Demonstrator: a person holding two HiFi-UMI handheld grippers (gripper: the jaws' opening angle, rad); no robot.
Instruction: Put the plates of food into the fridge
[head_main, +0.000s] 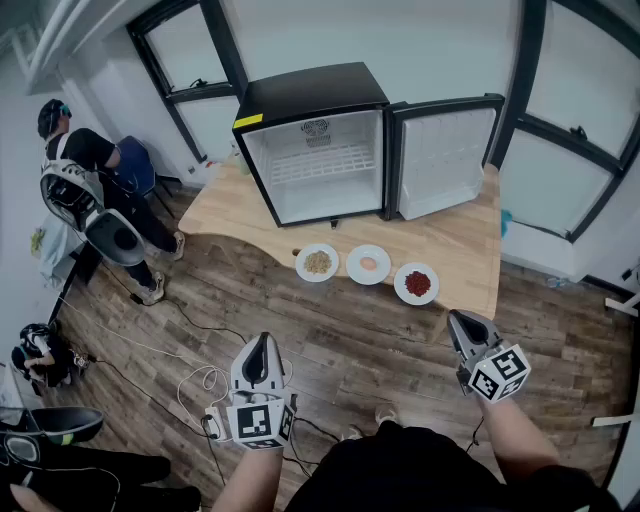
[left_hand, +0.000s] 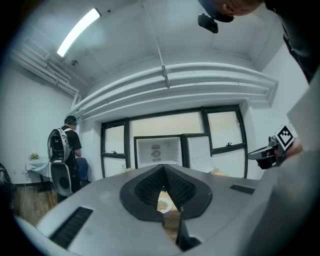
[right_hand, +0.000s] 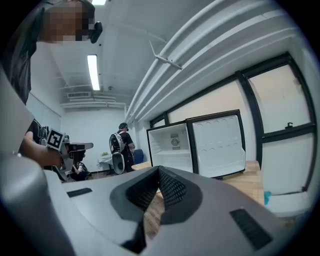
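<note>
A small black fridge (head_main: 315, 150) stands open on the wooden table (head_main: 460, 240), its door (head_main: 440, 155) swung to the right and its white inside bare but for a wire shelf. Three white plates lie in a row in front of it: one with beige food (head_main: 317, 262), one with a pink piece (head_main: 368, 264), one with red food (head_main: 416, 283). My left gripper (head_main: 262, 345) and right gripper (head_main: 462, 320) hang shut and empty over the floor, short of the table. The left gripper (left_hand: 163, 167) points at the fridge (left_hand: 157, 152) and the beige plate (left_hand: 163, 204). The right gripper (right_hand: 159, 170) faces the fridge (right_hand: 172, 147).
A person with a backpack (head_main: 90, 190) stands at the left by a window, beside a blue chair (head_main: 135, 165). Cables (head_main: 190, 380) trail over the wood floor between me and the table. Dark gear (head_main: 40, 350) lies at the lower left.
</note>
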